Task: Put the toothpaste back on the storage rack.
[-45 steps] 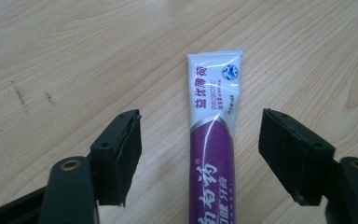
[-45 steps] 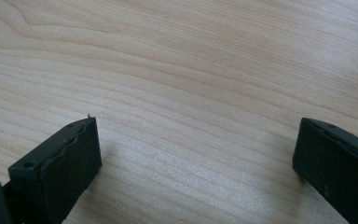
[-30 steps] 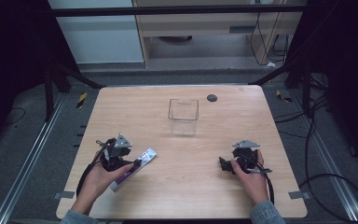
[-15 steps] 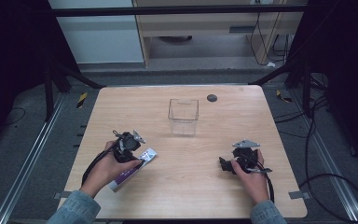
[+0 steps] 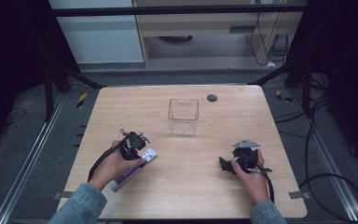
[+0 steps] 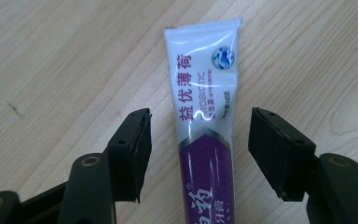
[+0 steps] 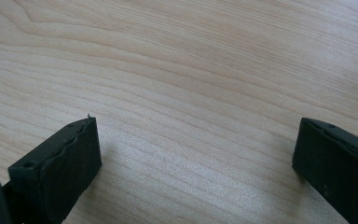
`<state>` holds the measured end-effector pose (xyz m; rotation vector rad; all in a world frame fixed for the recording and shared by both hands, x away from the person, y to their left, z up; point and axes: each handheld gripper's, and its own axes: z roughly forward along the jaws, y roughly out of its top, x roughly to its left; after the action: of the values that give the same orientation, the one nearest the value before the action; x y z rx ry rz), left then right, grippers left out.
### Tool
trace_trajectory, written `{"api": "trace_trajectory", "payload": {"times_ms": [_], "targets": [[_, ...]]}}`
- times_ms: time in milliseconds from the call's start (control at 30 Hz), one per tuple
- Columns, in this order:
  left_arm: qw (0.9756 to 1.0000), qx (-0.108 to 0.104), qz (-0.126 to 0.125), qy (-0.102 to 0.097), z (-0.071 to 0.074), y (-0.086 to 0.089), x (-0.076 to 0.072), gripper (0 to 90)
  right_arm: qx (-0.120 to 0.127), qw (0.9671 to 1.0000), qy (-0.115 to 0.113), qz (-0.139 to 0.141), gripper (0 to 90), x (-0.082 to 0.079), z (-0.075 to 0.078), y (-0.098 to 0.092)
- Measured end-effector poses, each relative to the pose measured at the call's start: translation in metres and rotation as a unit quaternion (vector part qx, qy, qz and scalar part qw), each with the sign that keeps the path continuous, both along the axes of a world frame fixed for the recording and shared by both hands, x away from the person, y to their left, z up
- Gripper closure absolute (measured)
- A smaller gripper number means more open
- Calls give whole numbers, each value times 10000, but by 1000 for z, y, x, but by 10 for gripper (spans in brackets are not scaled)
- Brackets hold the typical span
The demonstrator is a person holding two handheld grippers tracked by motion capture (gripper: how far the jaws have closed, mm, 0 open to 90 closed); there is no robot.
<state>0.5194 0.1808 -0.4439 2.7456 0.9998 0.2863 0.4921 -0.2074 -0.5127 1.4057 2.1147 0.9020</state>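
Note:
A white and purple toothpaste tube (image 6: 206, 135) lies flat on the wooden table (image 5: 182, 186), seen in the high view (image 5: 131, 171) at the front left. My left gripper (image 6: 200, 156) (image 5: 133, 145) hangs over the tube with a jaw on each side; its jaws have just been closing, and gaps remain between both pads and the tube. My right gripper (image 7: 196, 163) (image 5: 235, 161) rests at the front right, held open over bare wood with nothing between its fingers.
A clear plastic box (image 5: 183, 116) stands upright at the middle of the table, beyond both grippers. A small dark round disc (image 5: 211, 98) sits near the far edge. A cable trails from each gripper toward the front edge.
My left gripper has moved right and slightly down, from the left of the tube to directly over it. The right hand has not moved.

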Motion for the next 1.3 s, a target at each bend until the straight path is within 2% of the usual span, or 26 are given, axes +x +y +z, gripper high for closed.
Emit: {"api": "trace_trajectory", "payload": {"times_ms": [233, 367, 733, 900, 1200, 1300], "targets": [[9998, -54, 70, 160, -7, 2, 1, 400, -1, 10000, -1, 18, 11, 0, 0, 0], [9999, 42, 48, 158, -9, -1, 1, 414, -5, 10000, -4, 26, 11, 0, 0, 0], [9996, -12, 118, 247, -15, 2, 4, 492, -1, 10000, -1, 27, 11, 0, 0, 0], [9996, -69, 121, 236, -18, 1, 3, 537, -4, 10000, -3, 25, 11, 0, 0, 0], [9996, -179, 180, 148, -21, 2, 0, 556, -2, 10000, 0, 36, 11, 1, 0, 0], [9997, -151, 158, 113, -21, 1, -1, 572, -6, 10000, -5, 39, 11, 1, 0, -1]]}}
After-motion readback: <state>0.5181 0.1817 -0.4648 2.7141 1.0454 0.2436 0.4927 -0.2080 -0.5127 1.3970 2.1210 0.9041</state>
